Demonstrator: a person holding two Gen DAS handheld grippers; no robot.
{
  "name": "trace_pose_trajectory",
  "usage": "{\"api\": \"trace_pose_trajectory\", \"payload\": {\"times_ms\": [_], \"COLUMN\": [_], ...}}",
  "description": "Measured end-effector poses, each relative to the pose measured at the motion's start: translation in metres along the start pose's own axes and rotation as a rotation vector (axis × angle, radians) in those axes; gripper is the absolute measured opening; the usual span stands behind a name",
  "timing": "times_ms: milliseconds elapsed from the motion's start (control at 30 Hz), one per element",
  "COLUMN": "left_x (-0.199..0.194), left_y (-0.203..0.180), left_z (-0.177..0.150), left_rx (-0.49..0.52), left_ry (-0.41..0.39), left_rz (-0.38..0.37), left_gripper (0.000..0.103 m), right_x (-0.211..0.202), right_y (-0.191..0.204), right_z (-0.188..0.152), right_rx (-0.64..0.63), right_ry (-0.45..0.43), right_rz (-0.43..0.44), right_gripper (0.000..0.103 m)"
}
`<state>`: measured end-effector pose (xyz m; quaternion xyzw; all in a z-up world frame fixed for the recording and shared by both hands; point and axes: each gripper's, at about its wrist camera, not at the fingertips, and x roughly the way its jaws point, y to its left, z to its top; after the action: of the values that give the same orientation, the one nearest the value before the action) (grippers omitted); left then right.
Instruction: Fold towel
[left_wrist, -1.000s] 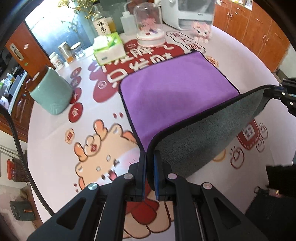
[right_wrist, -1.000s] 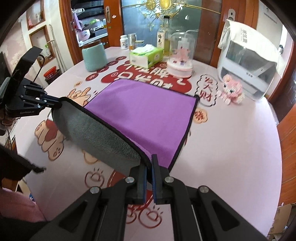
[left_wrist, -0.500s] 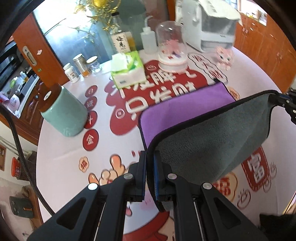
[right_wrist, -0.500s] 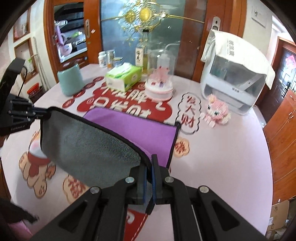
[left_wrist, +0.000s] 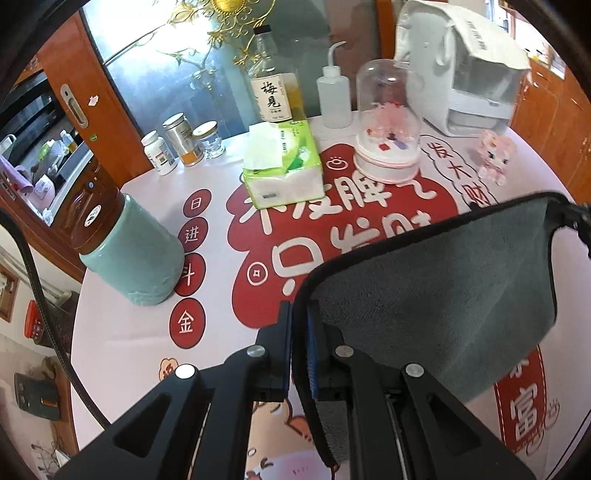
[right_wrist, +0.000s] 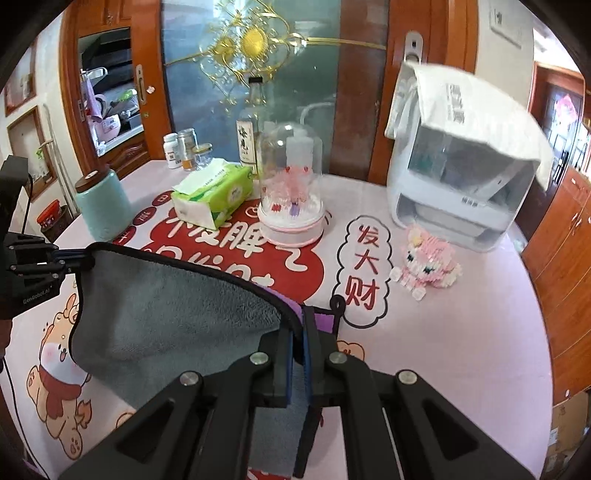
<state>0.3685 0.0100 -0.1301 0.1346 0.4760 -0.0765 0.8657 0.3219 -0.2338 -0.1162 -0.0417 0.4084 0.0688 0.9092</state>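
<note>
left gripper (left_wrist: 299, 354): jaws pinched on one corner of the towel (left_wrist: 436, 295); black hem runs straight down between the pads.
right gripper (right_wrist: 298, 354): same, clamped on the other lifted corner; a bit of purple shows just past the tips.
towel: lifted edge stretched between the two tools and held above the table (right_wrist: 443, 350), grey side facing both cameras. Hangs in a shallow sag. Sliver of purple face visible only in the right wrist view. Rest of the towel is hidden behind the raised flap, so can't tell how much lies flat.
cross-view: left gripper shows at the left edge of the right wrist view, holding its corner (right_wrist: 79, 260).
beyond towel: tissue pack (left_wrist: 282, 164), glass dome (left_wrist: 388, 122), teal jar (left_wrist: 129, 251), bottle (left_wrist: 273, 85), pink figurine (right_wrist: 424, 264), white appliance (right_wrist: 461, 173). All well apart from the towel.
</note>
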Motion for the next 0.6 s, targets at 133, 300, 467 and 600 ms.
{"api": "trace_pose_trajectory", "payload": {"times_ms": [133, 300, 467, 600], "left_x": [0.021, 0.042, 0.047, 0.045], "left_y": [-0.002, -0.005, -0.005, -0.003], "left_z": [0.007, 0.008, 0.006, 0.006], "left_rx": [-0.004, -0.019, -0.024, -0.035], "left_ry": [0.031, 0.075, 0.070, 0.070], "left_rz": [0.025, 0.039, 0.098, 0.087], "left_gripper": [0.008, 0.013, 0.069, 0.070], "right_x": [0.021, 0.039, 0.048, 0.045], "right_y": [-0.003, -0.008, -0.019, -0.025], "right_z": [-0.004, -0.009, -0.011, -0.012], "right_rx": [0.015, 0.035, 0.077, 0.106], "right_ry": [0.047, 0.093, 0.115, 0.088], "right_rz": [0.018, 0.038, 0.025, 0.042], "right_gripper": [0.004, 0.004, 0.042, 0.053]}}
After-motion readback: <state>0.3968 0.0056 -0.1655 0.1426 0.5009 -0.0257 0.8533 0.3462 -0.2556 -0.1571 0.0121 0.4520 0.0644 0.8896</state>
